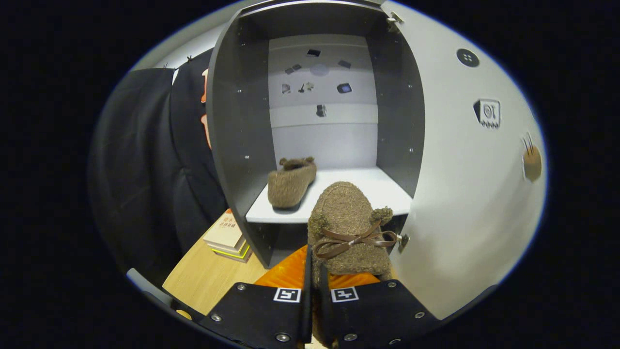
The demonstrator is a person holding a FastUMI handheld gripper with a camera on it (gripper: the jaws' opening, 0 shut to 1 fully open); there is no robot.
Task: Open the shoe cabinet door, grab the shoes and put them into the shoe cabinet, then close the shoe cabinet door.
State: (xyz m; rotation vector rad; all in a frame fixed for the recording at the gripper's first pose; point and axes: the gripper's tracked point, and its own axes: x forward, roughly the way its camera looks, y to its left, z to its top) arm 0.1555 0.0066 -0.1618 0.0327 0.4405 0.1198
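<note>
My gripper (314,286) is shut on a brown fuzzy shoe (346,218) with a brown bow, gripped at its heel edge. The shoe points toward the open shoe cabinet (232,145), its toe reaching just over the front lip of the white shelf (382,189). A matching brown shoe (290,182) lies on the left part of that shelf, toe toward the back. The cabinet door (465,194) stands swung open to the right of the held shoe.
A small stack of books (227,237) lies on the wooden table (208,276) left of the cabinet's base. Black cloth (145,169) hangs behind and left. Stickers mark the cabinet's back wall and the door's inner face.
</note>
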